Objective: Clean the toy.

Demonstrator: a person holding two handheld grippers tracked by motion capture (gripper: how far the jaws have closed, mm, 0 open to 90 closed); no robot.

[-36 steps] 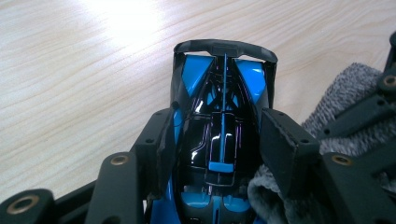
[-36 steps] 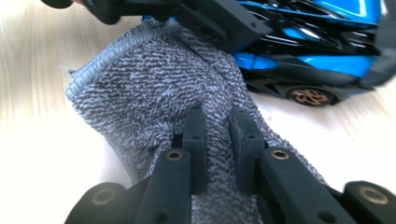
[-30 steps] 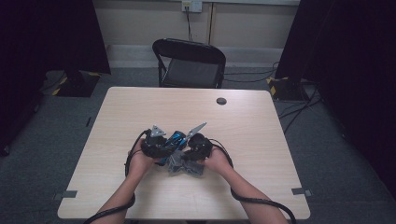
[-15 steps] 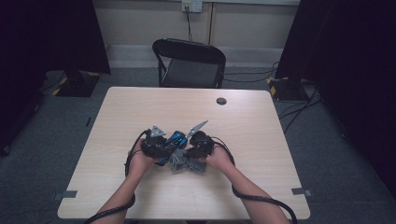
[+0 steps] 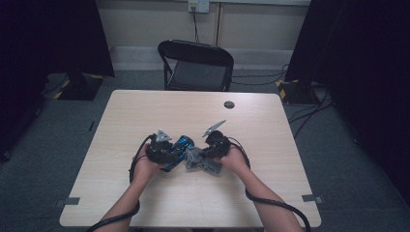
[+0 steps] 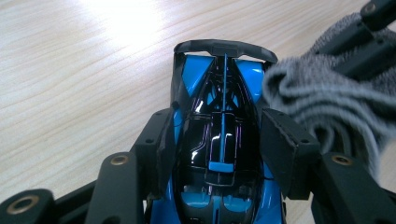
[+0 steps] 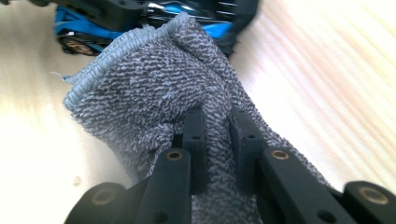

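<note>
Grippers (image 5: 186, 155) on toy car (image 6: 219, 140); cloth (image 7: 159, 88)

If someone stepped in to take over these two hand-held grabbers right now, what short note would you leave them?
Left gripper: shut on the glossy blue and black toy race car, held just over the pale wooden table.
Right gripper: shut on a bunched grey terry cloth.
Where: both meet near the table's middle; the cloth's folds lie against the car's side by its rear wing.
Done: car and cloth both gripped and brought together.
Left: probably wiping over the car's body; how much is already wiped I cannot tell.
</note>
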